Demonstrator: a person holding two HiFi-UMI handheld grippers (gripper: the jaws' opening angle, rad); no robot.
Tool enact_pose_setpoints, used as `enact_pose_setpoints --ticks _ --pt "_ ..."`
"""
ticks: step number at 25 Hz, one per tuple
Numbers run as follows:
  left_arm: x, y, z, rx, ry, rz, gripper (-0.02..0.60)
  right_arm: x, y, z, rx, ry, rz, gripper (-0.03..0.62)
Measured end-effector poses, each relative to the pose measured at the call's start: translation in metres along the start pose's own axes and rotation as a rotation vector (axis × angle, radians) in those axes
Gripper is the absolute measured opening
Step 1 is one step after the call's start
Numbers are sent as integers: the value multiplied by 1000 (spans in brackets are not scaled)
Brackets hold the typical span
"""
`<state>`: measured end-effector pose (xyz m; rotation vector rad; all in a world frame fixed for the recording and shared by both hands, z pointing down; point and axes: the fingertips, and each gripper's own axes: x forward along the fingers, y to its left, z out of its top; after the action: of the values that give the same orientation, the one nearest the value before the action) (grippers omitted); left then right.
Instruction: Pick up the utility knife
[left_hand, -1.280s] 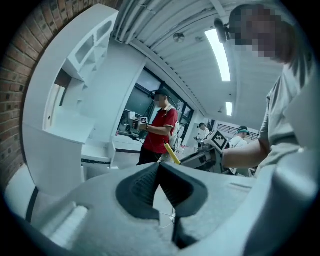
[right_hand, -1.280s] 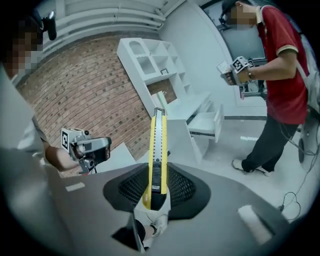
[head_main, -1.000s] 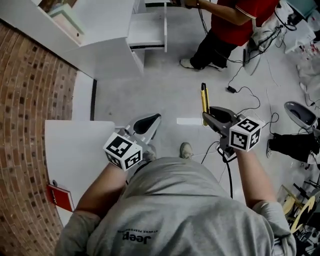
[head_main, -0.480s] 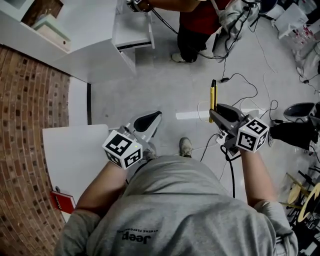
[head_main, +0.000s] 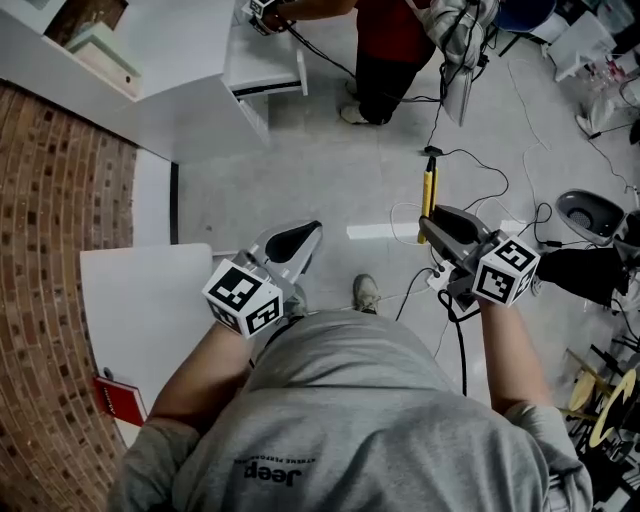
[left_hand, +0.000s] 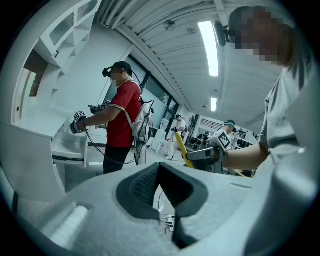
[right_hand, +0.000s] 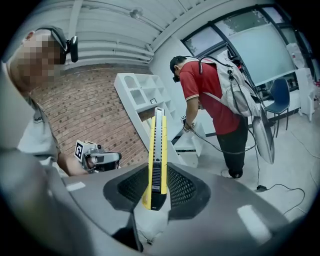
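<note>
Where the person's right arm reaches forward in the head view, the right gripper (head_main: 432, 226) holds the utility knife (head_main: 428, 198) above the grey floor (head_main: 320, 160). The knife is yellow with a dark strip down its middle. It stands lengthwise out past the jaw tips, pointing away from the person, with its far end over a black cable (head_main: 470, 160) lying on the floor. In the right gripper view, the jaws are closed partway, with the two dark ribbed pads (right_hand: 182, 187) pressing the lower end of the knife from either side.

The left gripper (head_main: 300, 240) is held out beside it, well apart from the knife. In the left gripper view, its jaw tips meet at a point and nothing sits between them; only floor and a power strip (left_hand: 172, 220) show through the gap lower down.

Both grippers carry a cube with black and white square markers. Below the grippers, one shoe (head_main: 368, 293) of the wearer shows on the floor.

To the left is a brick wall (head_main: 50, 250) and a white table (head_main: 140, 300) with a red book (head_main: 112, 398) at its near edge. At the top, a second person in a red shirt (head_main: 385, 25) stands beside white shelving (head_main: 190, 70).
</note>
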<state>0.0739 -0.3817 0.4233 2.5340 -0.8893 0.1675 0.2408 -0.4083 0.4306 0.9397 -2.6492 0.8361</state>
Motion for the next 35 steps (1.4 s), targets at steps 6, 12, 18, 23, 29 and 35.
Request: enact_pose_setpoints --ticks 6,12,18,23,29,35 --pt "-3 0 0 -5 -8 6 0 1 4 3 -9 13 -2 126" --pt "-5 -1 2 -5 -15 7 0 1 6 5 -8 3 6 126" --pt "-7 1 0 -7 -17 10 0 4 9 4 -30 12 6 126" --pt "-9 0 1 -7 -23 11 0 4 10 3 -36 9 10 126" --pt "-10 -1 3 -10 -30 18 0 3 10 5 -40 10 14 126" --pt "-13 -1 1 -4 -27 21 0 4 13 5 -46 15 14 126"
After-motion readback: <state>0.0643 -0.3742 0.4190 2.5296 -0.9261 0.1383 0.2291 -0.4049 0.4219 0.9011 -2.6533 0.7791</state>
